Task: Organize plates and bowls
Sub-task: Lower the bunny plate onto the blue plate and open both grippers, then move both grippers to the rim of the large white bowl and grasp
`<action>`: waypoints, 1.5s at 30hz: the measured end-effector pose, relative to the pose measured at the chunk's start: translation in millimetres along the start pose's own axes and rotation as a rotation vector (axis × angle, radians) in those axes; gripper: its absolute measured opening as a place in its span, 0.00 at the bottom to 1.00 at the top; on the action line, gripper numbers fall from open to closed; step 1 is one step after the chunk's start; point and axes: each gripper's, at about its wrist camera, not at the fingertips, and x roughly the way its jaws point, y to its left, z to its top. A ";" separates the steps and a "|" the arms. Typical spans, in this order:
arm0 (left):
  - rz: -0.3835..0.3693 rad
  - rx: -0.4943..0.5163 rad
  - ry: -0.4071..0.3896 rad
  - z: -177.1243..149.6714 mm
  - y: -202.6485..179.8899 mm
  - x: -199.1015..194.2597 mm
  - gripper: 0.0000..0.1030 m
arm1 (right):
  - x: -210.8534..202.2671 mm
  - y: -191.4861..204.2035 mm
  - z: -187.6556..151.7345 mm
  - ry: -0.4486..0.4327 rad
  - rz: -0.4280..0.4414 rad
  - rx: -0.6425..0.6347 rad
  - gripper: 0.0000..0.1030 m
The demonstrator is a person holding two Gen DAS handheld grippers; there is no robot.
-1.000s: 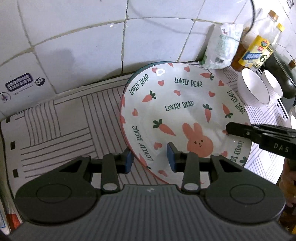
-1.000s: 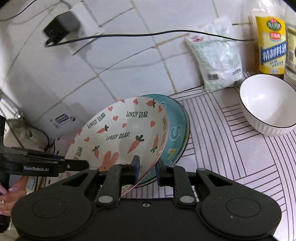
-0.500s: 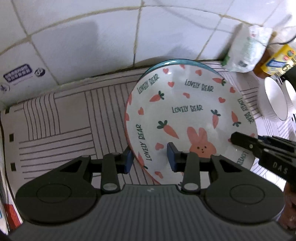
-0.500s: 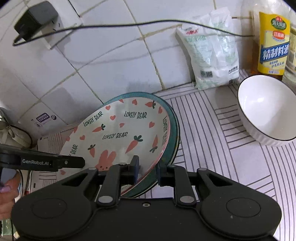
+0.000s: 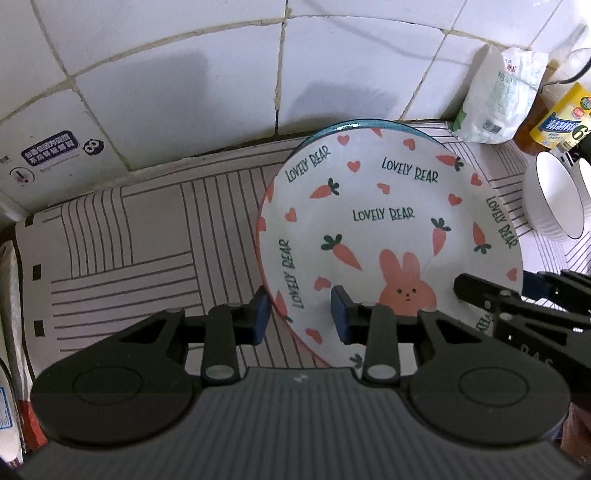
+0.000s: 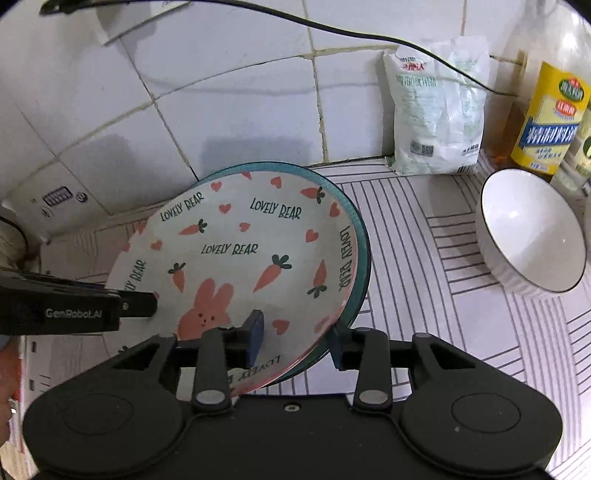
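On the striped mat, your left gripper straddles the rabbit plate rim, narrow but untouching, your right gripper has just opened; stacked on the teal plate, it may slide.

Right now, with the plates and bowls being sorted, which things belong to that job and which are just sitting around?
Part of the job:
carrot plate
teal plate beneath it
white bowl
left gripper
right gripper

Just lying about:
white bag
yellow-label bottle
black cable
striped mat
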 end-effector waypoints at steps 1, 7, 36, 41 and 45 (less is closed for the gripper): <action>0.012 0.004 -0.004 -1.5 -1.8 -1.1 0.28 | -0.3 0.9 0.4 0.000 -0.011 -0.005 0.42; 0.073 -0.029 -0.007 -9.8 -8.9 -6.1 0.22 | -6.2 3.9 -4.0 -0.003 -0.030 -0.049 0.40; 0.157 -0.028 -0.111 -61.1 -146.6 -115.7 0.32 | -130.1 -119.9 -40.9 -0.129 0.078 -0.234 0.41; 0.150 -0.004 -0.120 -56.9 -183.3 -125.8 0.41 | -149.0 -157.4 -37.1 -0.193 0.062 -0.253 0.41; 0.144 -0.012 -0.108 -52.9 -210.9 -122.1 0.44 | -157.0 -184.1 -35.6 -0.239 0.075 -0.258 0.43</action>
